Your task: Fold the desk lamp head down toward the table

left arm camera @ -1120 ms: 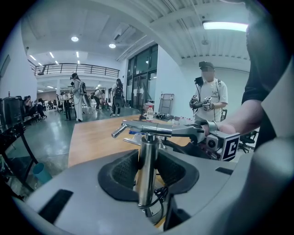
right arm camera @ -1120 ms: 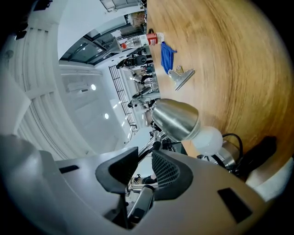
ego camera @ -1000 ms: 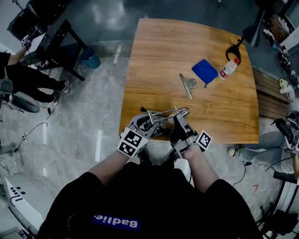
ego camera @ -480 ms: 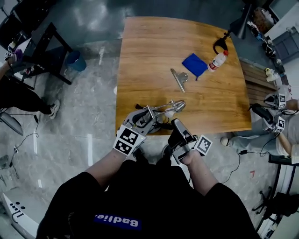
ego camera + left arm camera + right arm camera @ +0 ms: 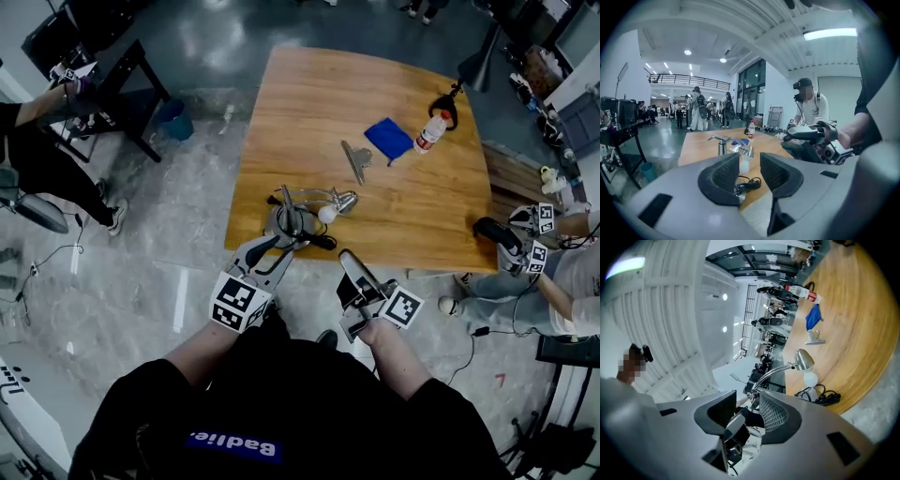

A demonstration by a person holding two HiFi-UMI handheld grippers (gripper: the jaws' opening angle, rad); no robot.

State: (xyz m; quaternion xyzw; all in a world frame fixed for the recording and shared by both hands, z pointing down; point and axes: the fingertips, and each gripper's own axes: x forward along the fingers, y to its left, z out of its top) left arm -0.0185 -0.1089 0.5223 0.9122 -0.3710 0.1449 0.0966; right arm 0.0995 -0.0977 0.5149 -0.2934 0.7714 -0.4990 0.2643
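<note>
The chrome desk lamp (image 5: 305, 208) stands near the table's front edge. Its arm lies low and its head (image 5: 345, 199) and white bulb (image 5: 327, 215) hang just above the wood. Its black cable (image 5: 319, 242) lies coiled by the base. My left gripper (image 5: 277, 249) is open just short of the lamp base; in the left gripper view the lamp (image 5: 737, 149) shows through the gap between the pads. My right gripper (image 5: 349, 267) hangs off the table's front edge, open and rolled on its side. The lamp head (image 5: 805, 359) lies beyond the right gripper (image 5: 747, 404), untouched.
Further back on the wooden table (image 5: 441, 202) lie a metal clip (image 5: 356, 159), a blue cloth (image 5: 389, 139), a white bottle (image 5: 431, 131) and a black loop (image 5: 442, 105). A seated person with grippers (image 5: 525, 246) is at the table's right corner. A dark side table (image 5: 112, 75) stands left.
The right gripper let go of the lamp, opened and drew back off the table edge, rolling. The left gripper also came away from the lamp. The lamp stays folded low.
</note>
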